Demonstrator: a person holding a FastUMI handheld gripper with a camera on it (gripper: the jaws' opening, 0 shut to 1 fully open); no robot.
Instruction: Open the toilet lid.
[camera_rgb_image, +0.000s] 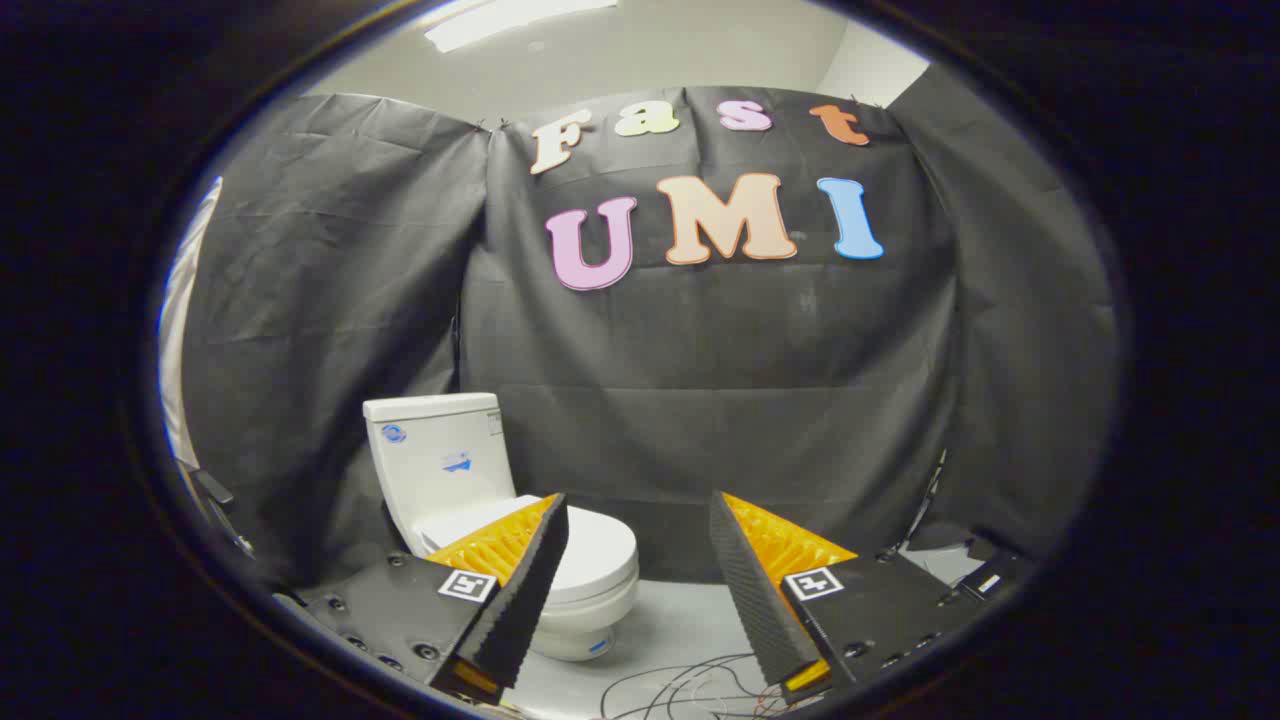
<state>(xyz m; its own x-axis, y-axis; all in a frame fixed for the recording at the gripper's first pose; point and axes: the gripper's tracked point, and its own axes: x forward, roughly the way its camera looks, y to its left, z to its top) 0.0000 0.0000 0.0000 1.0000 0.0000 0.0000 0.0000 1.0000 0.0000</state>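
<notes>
Tongs (638, 590) are spread wide with nothing between the two fingers, just floor and cloth wall showing through the gap. So no contact with anything yet.

Looking out from the tongs: the toilet (520, 520) sits ahead and off to the left, well apart from the fingertips, pushed back toward the cloth wall (700, 400). Its lid (590, 550) is down flat on the bowl, and part of it is hidden behind the left finger (510, 590). The tank (440, 460) stands upright at the far left end, so the toilet's long axis runs from the tank at far left out to the rounded front of the bowl, which points right and toward us. That means the hinge should be on the tank side, and the free front lip of the lid is the bit closest to the tongs. My read is that the coming move is a swing left and forward, dropping low enough to get under that front lip, then lifting it back toward the tank.

Other stuff around: a tangle of thin cables (680, 690) lies on the pale floor (680, 620) near the fingers, right of the bowl. Doesn't look like it blocks the path, but worth staying above it. Nothing else stands between the tongs and the lid as far as I can tell.
</notes>
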